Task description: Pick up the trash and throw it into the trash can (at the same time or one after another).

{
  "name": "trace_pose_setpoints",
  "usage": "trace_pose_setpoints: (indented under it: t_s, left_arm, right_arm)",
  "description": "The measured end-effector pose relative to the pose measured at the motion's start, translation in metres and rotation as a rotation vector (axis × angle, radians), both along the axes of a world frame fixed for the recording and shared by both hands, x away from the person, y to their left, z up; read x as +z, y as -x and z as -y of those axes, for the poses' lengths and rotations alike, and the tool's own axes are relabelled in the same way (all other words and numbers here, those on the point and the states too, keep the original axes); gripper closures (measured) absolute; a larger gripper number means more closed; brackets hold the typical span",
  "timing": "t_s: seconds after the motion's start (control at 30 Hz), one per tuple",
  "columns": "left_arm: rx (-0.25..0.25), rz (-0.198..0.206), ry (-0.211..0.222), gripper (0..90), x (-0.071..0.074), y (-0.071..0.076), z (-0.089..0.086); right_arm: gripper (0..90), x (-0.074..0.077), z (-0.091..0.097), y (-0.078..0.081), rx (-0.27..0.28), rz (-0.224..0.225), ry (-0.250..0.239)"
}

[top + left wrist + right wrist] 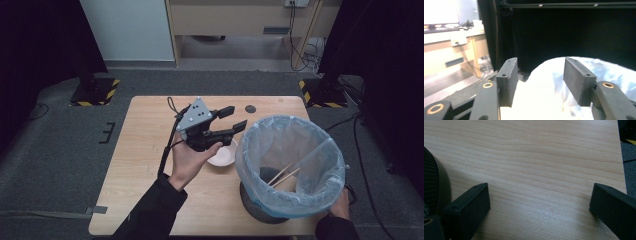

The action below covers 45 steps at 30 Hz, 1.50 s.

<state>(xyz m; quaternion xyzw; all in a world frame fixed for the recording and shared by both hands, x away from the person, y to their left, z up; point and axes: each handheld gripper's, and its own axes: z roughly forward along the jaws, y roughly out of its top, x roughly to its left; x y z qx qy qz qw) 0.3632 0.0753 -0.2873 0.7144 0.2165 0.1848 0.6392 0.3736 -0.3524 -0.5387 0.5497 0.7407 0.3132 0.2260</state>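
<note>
My left gripper hovers over the middle of the wooden table, pointing right toward a bin lined with a pale blue bag. Its jaws stand open with nothing between them; in the left gripper view the left gripper frames the bag's rim. Two wooden chopsticks lie inside the bin. A white bowl sits on the table just below the left hand. My right gripper is wide open low over bare table, beside the bin's black mesh base. The right hand shows behind the bin.
A small dark disc lies near the table's far edge. Grey carpet surrounds the table, with black stand bases marked by hazard tape at both far corners. A wooden cabinet and cables stand at the back.
</note>
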Motion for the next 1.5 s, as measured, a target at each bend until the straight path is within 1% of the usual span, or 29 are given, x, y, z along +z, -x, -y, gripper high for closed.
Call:
trace_pose_setpoints:
  t_s: [0.17,0.4,0.5,0.63,0.67,0.7,0.77,0.97,1.13,1.3,1.4,1.5]
  left_arm:
    - [0.060,-0.018,-0.031,41.1,-0.016,-0.009,-0.013]
    - [0.134,-0.071,-0.063,37.4,-0.043,-0.025,-0.030]
    - [0.167,-0.088,-0.075,36.6,-0.055,-0.032,-0.035]
    - [0.202,-0.116,-0.108,35.0,-0.074,-0.042,-0.042]
    - [0.212,-0.126,-0.115,34.6,-0.081,-0.045,-0.043]
    - [0.216,-0.133,-0.116,34.3,-0.085,-0.047,-0.044]
    - [0.223,-0.148,-0.133,33.7,-0.094,-0.051,-0.045]
    - [0.266,-0.196,-0.180,33.5,-0.125,-0.062,-0.048]
    - [0.291,-0.235,-0.203,33.8,-0.145,-0.070,-0.049]
    - [0.299,-0.268,-0.223,34.1,-0.161,-0.077,-0.047]
    - [0.306,-0.289,-0.246,34.8,-0.172,-0.083,-0.046]
    - [0.312,-0.311,-0.260,36.3,-0.181,-0.087,-0.045]
  right_arm:
    - [3.2,0.000,0.000,0.000,0.000,0.000,0.000]
    - [3.2,0.000,0.000,0.000,0.000,0.000,0.000]
    - [3.2,0.000,0.000,0.000,0.000,0.000,0.000]
    - [3.2,0.000,0.000,0.000,0.000,0.000,0.000]
    - [3.2,0.000,0.000,0.000,0.000,0.000,0.000]
    - [3.2,0.000,0.000,0.000,0.000,0.000,0.000]
    - [3.2,0.000,0.000,0.000,0.000,0.000,0.000]
    - [3.2,0.000,0.000,0.000,0.000,0.000,0.000]
    - [3.2,0.000,0.000,0.000,0.000,0.000,0.000]
    - [3.2,0.000,0.000,0.000,0.000,0.000,0.000]
    - [3.1,0.000,0.000,0.000,0.000,-0.001,-0.001]
    - [3.2,0.000,0.000,0.000,0.000,0.000,0.000]
